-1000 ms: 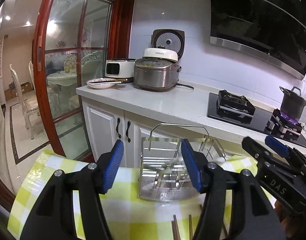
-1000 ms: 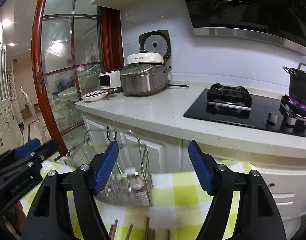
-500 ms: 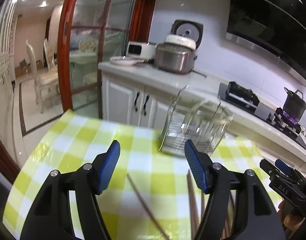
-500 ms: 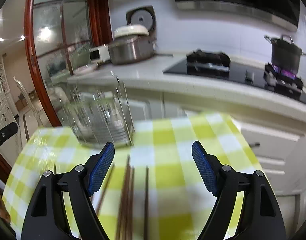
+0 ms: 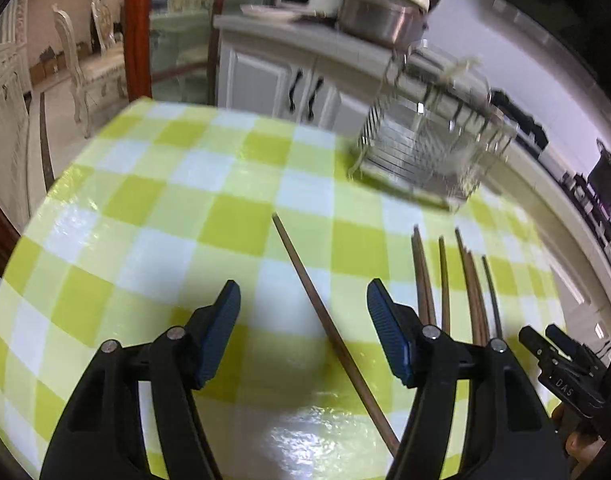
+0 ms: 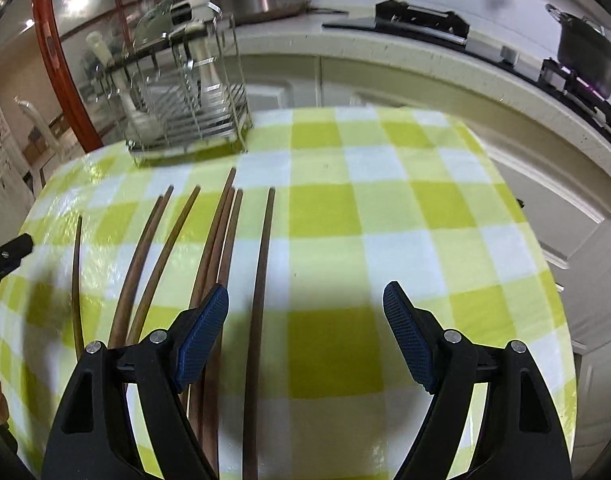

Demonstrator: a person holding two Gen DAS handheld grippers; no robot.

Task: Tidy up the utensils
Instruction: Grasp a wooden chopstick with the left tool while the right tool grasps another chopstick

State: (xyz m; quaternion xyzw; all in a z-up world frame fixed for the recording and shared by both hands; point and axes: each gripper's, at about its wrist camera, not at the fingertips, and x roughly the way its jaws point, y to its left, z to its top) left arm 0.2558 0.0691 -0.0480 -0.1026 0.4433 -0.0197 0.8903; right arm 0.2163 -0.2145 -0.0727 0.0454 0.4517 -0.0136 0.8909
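Chopsticks ahead of my grippers, rack behind them

One chopstick (image 5: pixel 325 320) lies between my left gripper (image 5: pixel 303 334) fingers; the others (image 6: pixel 217 264) lie left of my right gripper (image 6: pixel 305 336), rack (image 6: pixel 185 92) beyond.

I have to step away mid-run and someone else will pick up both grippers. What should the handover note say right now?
Left gripper: open, nothing held; its jaws have just been closing a little, above the lone slanted chopstick that lies between them on the tablecloth.
Right gripper: open, empty, jaws just opened wider; the rightmost chopstick lies between them.
Remaining chopsticks lie roughly side by side on the checked tablecloth.
Wire utensil rack stands at the table's far side; no chopsticks visible in it.
Done: nothing sorted yet.
Left: pick up every chopstick and put it in the rack.
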